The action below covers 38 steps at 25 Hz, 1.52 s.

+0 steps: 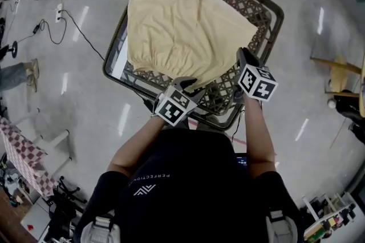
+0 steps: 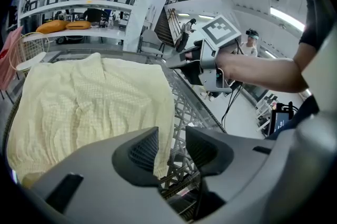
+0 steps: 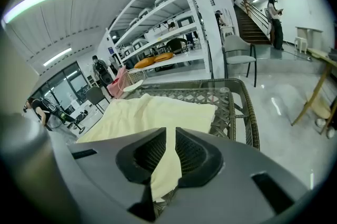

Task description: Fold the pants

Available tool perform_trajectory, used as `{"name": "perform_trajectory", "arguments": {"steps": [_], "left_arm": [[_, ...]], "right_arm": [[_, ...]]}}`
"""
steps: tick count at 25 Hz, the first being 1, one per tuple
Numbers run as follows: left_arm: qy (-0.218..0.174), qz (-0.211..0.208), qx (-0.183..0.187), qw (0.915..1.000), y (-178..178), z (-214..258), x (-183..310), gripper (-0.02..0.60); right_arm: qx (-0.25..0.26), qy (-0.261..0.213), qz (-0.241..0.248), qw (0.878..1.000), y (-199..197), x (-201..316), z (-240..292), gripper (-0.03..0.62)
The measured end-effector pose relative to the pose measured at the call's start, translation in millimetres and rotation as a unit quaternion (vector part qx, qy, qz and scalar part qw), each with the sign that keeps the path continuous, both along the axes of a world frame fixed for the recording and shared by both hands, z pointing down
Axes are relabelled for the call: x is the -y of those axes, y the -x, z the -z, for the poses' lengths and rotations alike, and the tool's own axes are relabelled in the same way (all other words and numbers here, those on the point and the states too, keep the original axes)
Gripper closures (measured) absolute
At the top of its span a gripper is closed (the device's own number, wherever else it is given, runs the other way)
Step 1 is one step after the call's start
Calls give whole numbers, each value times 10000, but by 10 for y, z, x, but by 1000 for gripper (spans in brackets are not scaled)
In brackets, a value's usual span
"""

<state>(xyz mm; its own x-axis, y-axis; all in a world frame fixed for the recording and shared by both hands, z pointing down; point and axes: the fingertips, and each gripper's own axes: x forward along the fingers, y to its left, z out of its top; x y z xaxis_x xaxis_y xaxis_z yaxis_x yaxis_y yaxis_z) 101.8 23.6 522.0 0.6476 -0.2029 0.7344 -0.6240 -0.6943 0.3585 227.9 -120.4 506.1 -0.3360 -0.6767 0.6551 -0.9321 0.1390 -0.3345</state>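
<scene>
- The head view alone gives the whole layout. The pants (image 1: 182, 31), pale yellow, lie spread flat on a glass tabletop (image 1: 272, 11) with a woven wicker rim. They cover its left and middle, and lattice shows along the right side.
- In that view the left gripper (image 1: 187, 84) sits at the cloth's near edge, lower centre. The right gripper (image 1: 243, 56) is at the cloth's right edge, right of centre.
- The left gripper view shows what the head view hides: its jaws are spread. The hem of the pants hangs just at the left jaw, the gap shows mostly wicker lattice, and neither pad presses on the cloth.
- That view also shows the right gripper from the side, upper middle of the frame, at the end of a bare forearm.
- The right gripper view shows its jaws pressed together on the pants, with a strip of cloth running down between the pads.
- Only the gripper views show the room: white shelving (image 3: 158, 33) carrying orange-yellow cushions (image 2: 68, 24), and a grey chair (image 3: 239, 54).
- A white wire basket (image 2: 26, 49) stands at the left edge of the left gripper view. Its contents cannot be made out.
</scene>
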Motion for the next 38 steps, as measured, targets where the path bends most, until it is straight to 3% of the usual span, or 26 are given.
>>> {"name": "perform_trajectory", "arguments": {"steps": [11,13,16,31,38], "left_arm": [[216,-595,78,9980,-84,-141,-22,410],[211,-683,112,9974,-92,-181,-23,408],[280,-824,174,9961,-97,-247,-39,408],[491,-802,372,9949,-10,-443,-26,414],[379,-854,468,9945,-15,-475,-13,460]], "right_arm": [[-257,84,-471,9985,-235,263,-266,543],[-317,105,-553,9979,-295,322,-325,483],[-393,127,-719,9966,-409,444,-394,474],[-612,348,-1010,9924,-521,682,-661,461],[-743,336,-1084,9908,-566,648,-654,492]]}}
